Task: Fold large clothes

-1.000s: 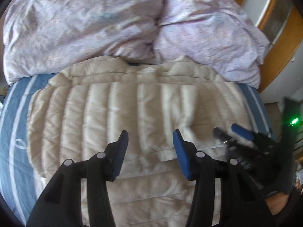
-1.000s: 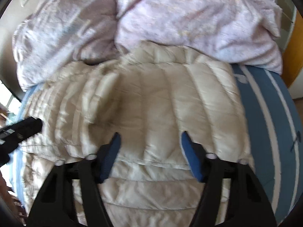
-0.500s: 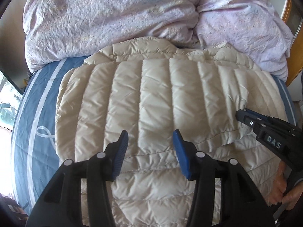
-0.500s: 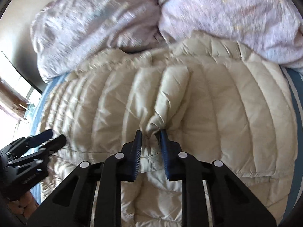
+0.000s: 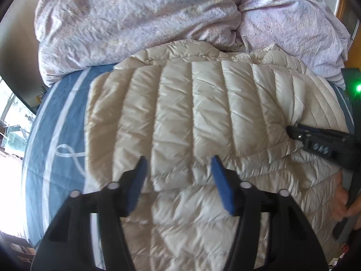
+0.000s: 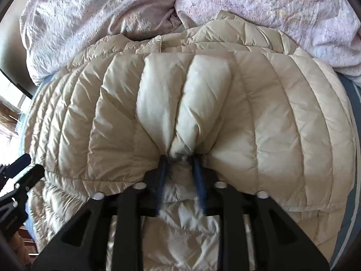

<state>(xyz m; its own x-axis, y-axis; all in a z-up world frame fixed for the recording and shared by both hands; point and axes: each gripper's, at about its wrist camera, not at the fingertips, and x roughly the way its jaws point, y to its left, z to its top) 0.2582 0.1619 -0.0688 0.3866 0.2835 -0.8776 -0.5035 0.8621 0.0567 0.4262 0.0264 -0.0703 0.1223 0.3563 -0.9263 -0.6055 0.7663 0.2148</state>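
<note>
A cream quilted puffer jacket [image 5: 203,117] lies spread on the blue striped bedsheet [image 5: 56,135]. My left gripper [image 5: 178,167] hovers over its near hem, jaws opening, with nothing pinched between the blue pads. My right gripper [image 6: 180,164] has a raised fold of the jacket [image 6: 180,113] bunched between its pads, and its jaws are opening. In the left wrist view the right gripper [image 5: 293,132] sits at the jacket's right edge. The left gripper [image 6: 29,167] shows at the far left of the right wrist view.
A rumpled lilac duvet [image 5: 146,15] is piled against the jacket's far edge. A person's hand [image 5: 343,201] holds the right gripper's handle. A bright window [image 5: 11,124] is at the left, a wooden frame [image 5: 340,6] at the far right.
The right jaws went from wide apart to pinched on a jacket fold, then spread a little with the fold still between them. The left jaws stand wider, and that view has shifted across the jacket.
</note>
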